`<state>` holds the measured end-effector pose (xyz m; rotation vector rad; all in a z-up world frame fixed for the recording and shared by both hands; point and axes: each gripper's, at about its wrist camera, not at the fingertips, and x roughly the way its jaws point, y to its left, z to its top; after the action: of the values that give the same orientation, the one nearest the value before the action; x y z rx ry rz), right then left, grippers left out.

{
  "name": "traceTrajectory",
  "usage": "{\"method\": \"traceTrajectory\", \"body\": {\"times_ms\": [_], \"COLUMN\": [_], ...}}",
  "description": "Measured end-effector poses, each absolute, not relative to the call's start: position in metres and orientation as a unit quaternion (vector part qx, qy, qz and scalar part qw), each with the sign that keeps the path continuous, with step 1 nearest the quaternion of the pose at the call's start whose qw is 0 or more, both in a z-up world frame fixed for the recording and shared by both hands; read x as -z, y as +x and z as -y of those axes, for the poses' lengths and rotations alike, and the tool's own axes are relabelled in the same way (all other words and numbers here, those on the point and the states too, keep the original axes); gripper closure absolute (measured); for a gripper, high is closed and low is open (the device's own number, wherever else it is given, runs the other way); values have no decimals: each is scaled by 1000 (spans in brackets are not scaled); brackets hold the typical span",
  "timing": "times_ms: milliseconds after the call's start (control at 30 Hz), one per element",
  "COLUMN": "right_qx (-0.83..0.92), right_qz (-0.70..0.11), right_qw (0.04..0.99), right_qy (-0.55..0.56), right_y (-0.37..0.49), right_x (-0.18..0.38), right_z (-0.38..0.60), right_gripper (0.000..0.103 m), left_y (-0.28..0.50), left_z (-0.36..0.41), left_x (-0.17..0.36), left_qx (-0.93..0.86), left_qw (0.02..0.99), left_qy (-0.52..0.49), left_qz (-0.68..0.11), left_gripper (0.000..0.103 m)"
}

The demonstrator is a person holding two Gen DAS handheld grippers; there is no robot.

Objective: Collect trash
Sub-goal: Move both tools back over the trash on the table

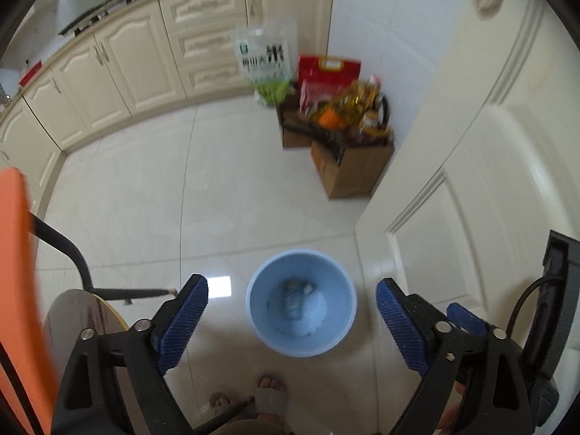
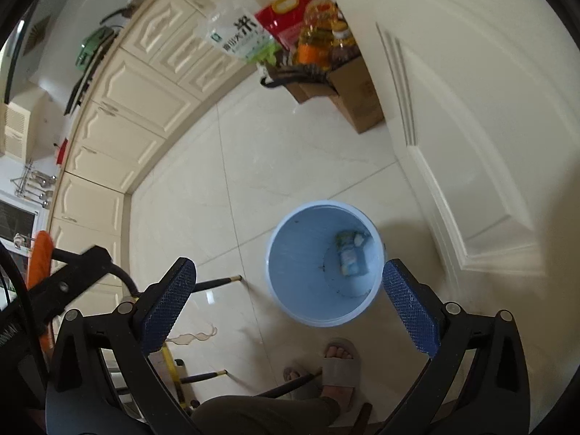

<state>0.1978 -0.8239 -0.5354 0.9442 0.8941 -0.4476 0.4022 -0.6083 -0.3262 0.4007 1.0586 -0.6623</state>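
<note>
I hold the left gripper (image 1: 291,320) above the floor with its fingers spread wide and empty. The blue bin (image 1: 301,302) stands on the tiles between them, trash (image 2: 351,253) lying at its bottom. The right gripper (image 2: 290,301) likewise stands wide apart, empty.

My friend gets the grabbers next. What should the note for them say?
Left gripper: open, nothing in it.
Right gripper: open, nothing in it.
Both hang above the blue bin on the floor by the white door.
Done: some wrappers lie at the bottom of the bin.
Left: no loose trash shows in these views; look around for more.
</note>
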Motion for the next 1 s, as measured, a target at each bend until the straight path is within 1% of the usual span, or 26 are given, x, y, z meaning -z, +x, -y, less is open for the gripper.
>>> {"method": "traceTrajectory", "body": {"times_ms": [133, 300, 400, 500, 667, 700, 800, 1000], "right_qx": [207, 197, 189, 175, 152, 145, 125, 81], "right_qz": [-386, -351, -335, -313, -297, -294, -285, -264], "right_qw": [795, 833, 854, 878, 907, 914, 928, 952], "right_qy": [420, 379, 351, 317, 256, 240, 206, 130], "right_y": [190, 188, 189, 193, 204, 207, 216, 226], "right_x": [490, 422, 384, 341, 286, 274, 248, 205], "right_z": [809, 775, 751, 715, 650, 633, 592, 498], "right_gripper": [0, 0, 0, 0, 0, 0, 0, 0], "left_y": [368, 328, 309, 281, 240, 220, 194, 111], "left_z": [557, 484, 430, 361, 279, 260, 212, 149], "left_x": [276, 233, 209, 190, 179, 173, 168, 163], "left_qx": [315, 311, 299, 280, 234, 226, 197, 146], "left_qw": [821, 853, 873, 893, 922, 927, 939, 957], "left_qy": [167, 132, 109, 85, 60, 56, 40, 19], "left_qz": [-447, -398, -369, -341, -302, -295, -278, -250], "left_gripper": [9, 8, 7, 3, 2, 2, 2, 1]}}
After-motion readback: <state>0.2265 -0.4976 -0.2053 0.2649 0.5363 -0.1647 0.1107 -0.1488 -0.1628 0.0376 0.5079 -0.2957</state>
